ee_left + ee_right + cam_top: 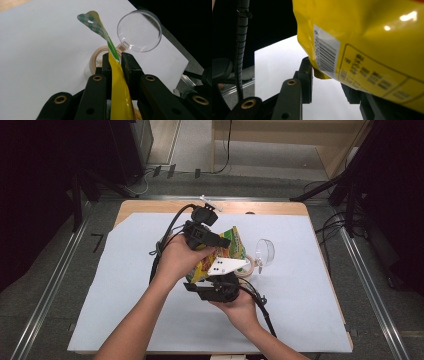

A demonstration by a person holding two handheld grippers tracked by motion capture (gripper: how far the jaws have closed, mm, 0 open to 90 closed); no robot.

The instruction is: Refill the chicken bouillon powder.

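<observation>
Left gripper [115,62] has its jaws pinched shut on the sealed top edge of the yellow snack bag [120,87], with the green-checked flap rising past the jaw tips. Right gripper [325,75] has the bag's lower corner sitting between its jaws, beside the barcode label [325,56]; one jaw is hidden behind the bag, so whether it truly clamps the corner cannot be told. In the high view the bag [231,251] hangs in the air between the two grippers, the left gripper [220,241] above it and the right gripper [216,287] below, over the white sheet [125,285].

The likeliest trouble appears to be a slip at the bottom. If the right jaws only catch the tip of the corner, a pull could let the glossy film slide out, and the bag would swing from the left gripper alone. A second risk is the top seal: the left jaws hold a narrow strip of film, and a sideways tug might tear it unevenly or crush the contents.

Just beyond the left jaw tips lie a clear plastic lid [139,31] and a roll of tape [96,58] on the sheet. A dropped or swinging bag could knock the lid away.
</observation>
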